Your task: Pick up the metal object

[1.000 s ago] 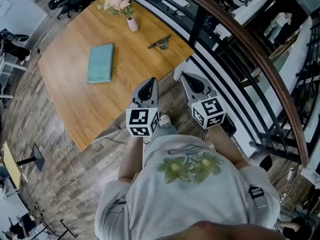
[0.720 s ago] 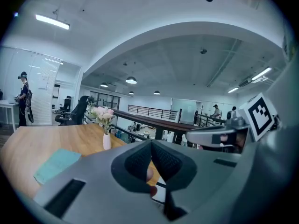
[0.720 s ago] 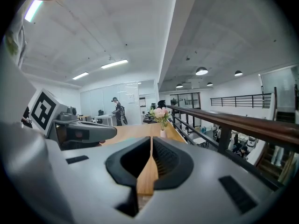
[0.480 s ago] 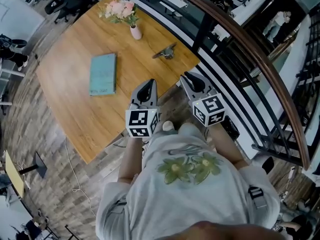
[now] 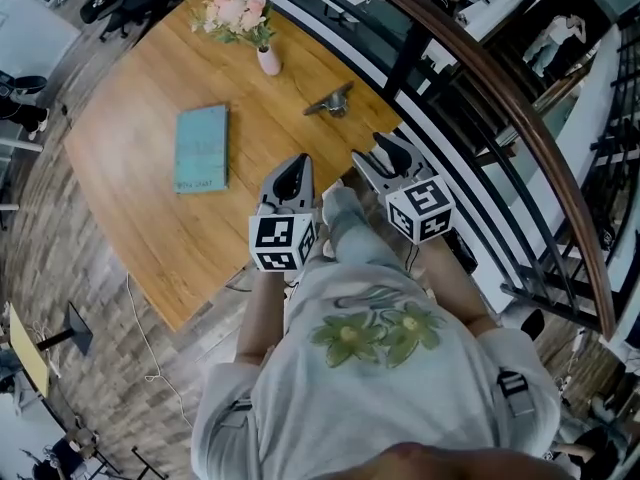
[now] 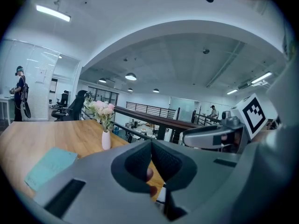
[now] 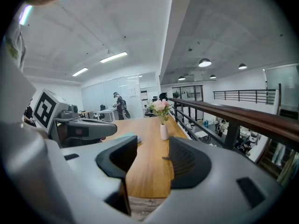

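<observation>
The metal object [image 5: 330, 101], a small grey piece, lies on the wooden table [image 5: 130, 198] near its far right edge, not far from the railing. It also shows as a small dark shape [image 7: 167, 158] far ahead in the right gripper view. Both grippers hang in the air short of the table's near corner, well away from the object. In the head view the left gripper [image 5: 293, 172] is shut with nothing in it; its pads meet [image 6: 150, 146]. The right gripper [image 5: 376, 154] is opening and nothing lies between its jaws [image 7: 152, 157].
A teal book [image 5: 201, 148] lies mid-table. A white vase of pink flowers [image 5: 267, 60] stands at the far edge, left of the metal object. A dark railing with a wooden handrail [image 5: 480, 78] runs along the right. A person [image 6: 19, 94] stands far off.
The right gripper's jaws have parted from shut. Both grippers have come a little closer to the table's corner. The person's leg has risen between them.
</observation>
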Available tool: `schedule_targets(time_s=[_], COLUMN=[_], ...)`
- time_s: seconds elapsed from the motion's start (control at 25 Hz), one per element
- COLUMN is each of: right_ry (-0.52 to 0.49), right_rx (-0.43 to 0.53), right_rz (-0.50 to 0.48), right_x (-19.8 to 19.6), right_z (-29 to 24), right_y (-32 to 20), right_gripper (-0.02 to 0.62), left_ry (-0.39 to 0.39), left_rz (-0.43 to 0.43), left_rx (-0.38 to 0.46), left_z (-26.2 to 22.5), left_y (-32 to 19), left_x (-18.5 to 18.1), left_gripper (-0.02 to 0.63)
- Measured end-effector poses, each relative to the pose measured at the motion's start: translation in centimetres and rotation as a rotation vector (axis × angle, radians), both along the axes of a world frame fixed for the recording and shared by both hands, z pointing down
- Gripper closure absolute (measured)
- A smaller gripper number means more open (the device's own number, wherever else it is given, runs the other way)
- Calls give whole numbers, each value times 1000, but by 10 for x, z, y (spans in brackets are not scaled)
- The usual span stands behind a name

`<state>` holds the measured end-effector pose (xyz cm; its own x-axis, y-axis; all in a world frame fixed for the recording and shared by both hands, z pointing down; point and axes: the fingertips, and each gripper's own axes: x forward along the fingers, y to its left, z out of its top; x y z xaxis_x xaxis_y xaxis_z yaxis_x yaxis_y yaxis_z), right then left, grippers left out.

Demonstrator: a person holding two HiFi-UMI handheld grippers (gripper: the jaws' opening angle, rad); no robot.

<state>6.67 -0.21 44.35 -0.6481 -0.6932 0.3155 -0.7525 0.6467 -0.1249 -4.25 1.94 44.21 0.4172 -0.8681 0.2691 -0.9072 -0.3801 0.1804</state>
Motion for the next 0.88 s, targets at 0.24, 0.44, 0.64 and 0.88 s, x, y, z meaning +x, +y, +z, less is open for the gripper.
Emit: schedule_targets(time_s=[0.24, 0.44, 0.64, 0.88], right_ry=[32, 43, 60, 84], right_rx=[-22, -39, -61, -102], right_rz=[-36, -37, -30, -13], right_x=[-15, -26, -32, -37], right_z=[12, 24, 36, 51], right_y=[-31, -63, -89, -110], right_gripper=[357, 334, 330, 321], left_ry=[3, -12, -18, -10], left_rz=[-21, -6, 13, 26], left_rx=[-17, -36, -61, -85], left_z=[6, 13, 23, 32], left_y=[-29, -59, -85, -109], left_x=[-13, -18, -21, -24], left_gripper=[592, 592, 592, 592])
